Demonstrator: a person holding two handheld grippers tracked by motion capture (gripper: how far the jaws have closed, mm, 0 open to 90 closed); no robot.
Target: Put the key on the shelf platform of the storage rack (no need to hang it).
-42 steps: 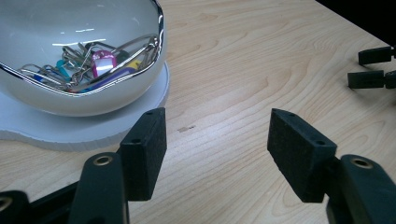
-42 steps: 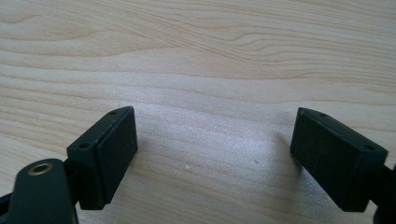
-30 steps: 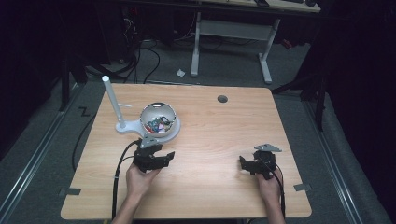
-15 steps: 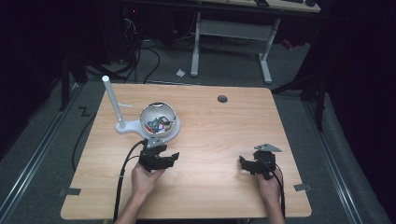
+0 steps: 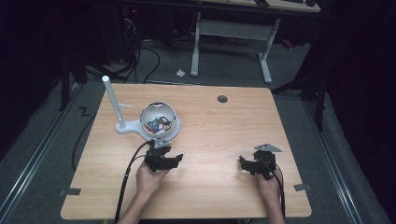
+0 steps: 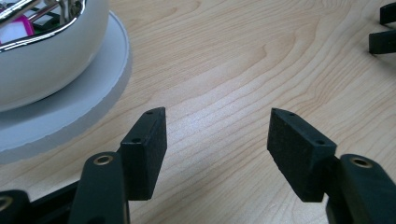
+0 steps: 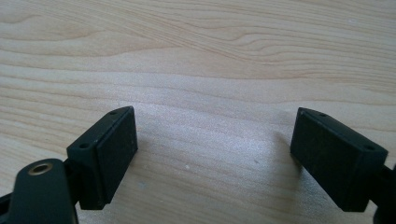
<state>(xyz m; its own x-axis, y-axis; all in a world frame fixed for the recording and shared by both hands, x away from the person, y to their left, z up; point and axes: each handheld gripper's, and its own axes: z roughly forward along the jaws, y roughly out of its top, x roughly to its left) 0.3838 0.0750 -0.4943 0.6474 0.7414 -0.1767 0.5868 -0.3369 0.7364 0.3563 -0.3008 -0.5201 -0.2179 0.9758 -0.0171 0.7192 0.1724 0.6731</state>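
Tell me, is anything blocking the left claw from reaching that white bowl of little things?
Nothing visible does. The left claw sits open just in front of the white bowl, with bare wooden table between them; the bowl's flat base lies close by.

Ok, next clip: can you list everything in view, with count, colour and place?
Table: one, light wood, centre of the high view.
Bowl: one, white with a shiny rim, left part of the table, on a white base.
Small items: several, mixed colours, inside the bowl; too small to count.
Post: one, white, upright, left of the bowl.
Round hole: one, dark, far side of the table.
Desk frame: one, white, on the floor behind.
Left gripper: black, open, just in front of the bowl.
Right gripper: black, open, over bare wood.
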